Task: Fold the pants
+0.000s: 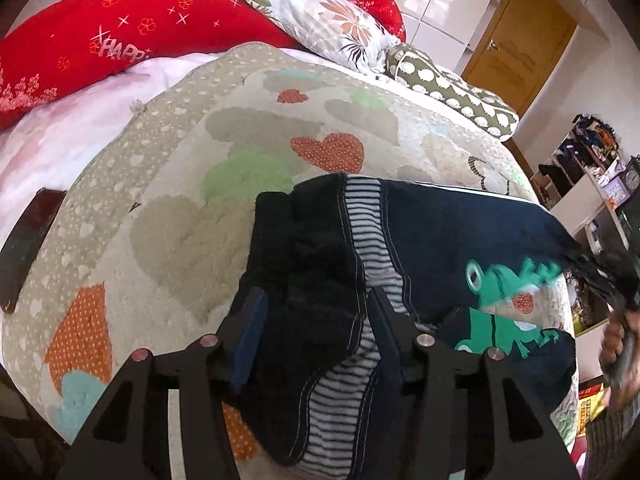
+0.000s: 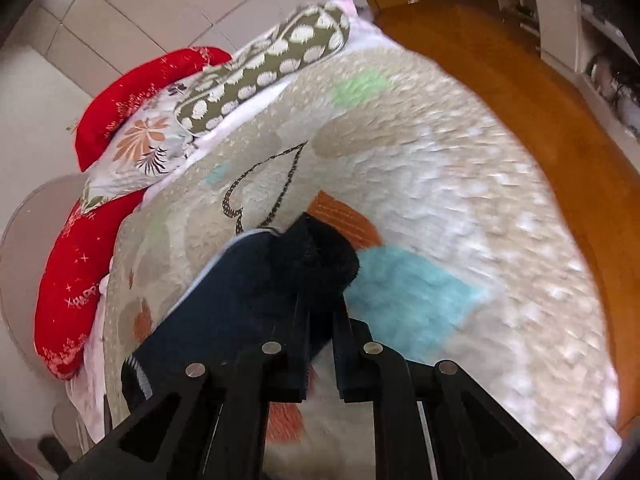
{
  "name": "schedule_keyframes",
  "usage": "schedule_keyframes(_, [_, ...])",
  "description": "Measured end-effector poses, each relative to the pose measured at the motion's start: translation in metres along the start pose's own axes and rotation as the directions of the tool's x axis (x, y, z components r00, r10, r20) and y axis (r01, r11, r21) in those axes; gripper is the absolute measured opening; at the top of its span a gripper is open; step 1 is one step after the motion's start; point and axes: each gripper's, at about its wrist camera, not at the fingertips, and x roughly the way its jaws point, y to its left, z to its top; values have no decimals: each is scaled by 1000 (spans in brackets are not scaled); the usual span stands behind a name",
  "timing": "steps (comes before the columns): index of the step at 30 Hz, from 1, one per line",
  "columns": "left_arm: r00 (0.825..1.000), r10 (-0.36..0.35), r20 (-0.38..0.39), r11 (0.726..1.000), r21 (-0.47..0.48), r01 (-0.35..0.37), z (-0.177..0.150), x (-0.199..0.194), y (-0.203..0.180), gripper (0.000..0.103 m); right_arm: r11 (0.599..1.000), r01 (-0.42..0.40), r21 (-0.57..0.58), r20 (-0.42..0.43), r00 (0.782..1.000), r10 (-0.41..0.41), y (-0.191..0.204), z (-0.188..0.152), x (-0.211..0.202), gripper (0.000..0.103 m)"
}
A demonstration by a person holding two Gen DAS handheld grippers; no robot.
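Note:
Dark navy pants [image 1: 432, 232] with a striped side panel [image 1: 368, 216] and a green frog print [image 1: 500, 292] are stretched above a heart-patterned blanket [image 1: 240, 152] on a bed. My left gripper [image 1: 316, 296] is shut on a thick bunch of black lining and striped cloth that fills its jaws and hangs below them. At the far right of the left wrist view, blurred, my right gripper [image 1: 620, 280] holds the other end, with a hand [image 1: 616, 344] beneath it. In the right wrist view, my right gripper [image 2: 320, 304] is shut on the dark pants [image 2: 240, 300].
Red pillows [image 1: 120, 32], a floral pillow [image 1: 328, 20] and a spotted bolster [image 1: 452, 92] lie at the bed's head. A wooden floor [image 2: 520, 92] runs along the bed's right edge. Cluttered shelves [image 1: 580, 172] and a wooden door [image 1: 520, 40] stand beyond it.

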Motion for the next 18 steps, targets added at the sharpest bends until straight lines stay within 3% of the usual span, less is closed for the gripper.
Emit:
schedule_keyframes(4, [999,-13,-33,1000,-5,13,7,14,-10,51,998,60,-9,-14,998,-60,-20,-19,-9,12])
schedule_keyframes(6, [999,-17,-46,1000,-7,17,7,16,-15,51,993,116,-12,-49,992,-116,-33,-24,3,26])
schedule_keyframes(7, [999,-20,-49,1000,1,20,7,15,-19,51,987,160,-7,-45,986,-160,-37,-24,4,26])
schedule_keyframes(11, [999,9,-39,999,45,-7,4,17,-34,61,983,184,15,68,981,-184,-37,-31,-27,27])
schedule_keyframes(14, [998,13,-63,999,46,-10,5,34,-40,61,993,108,-48,122,987,-101,-10,-41,-48,27])
schedule_keyframes(18, [993,31,-114,999,40,-27,12,64,-45,61,979,-73,-189,13,997,77,39,-59,-28,32])
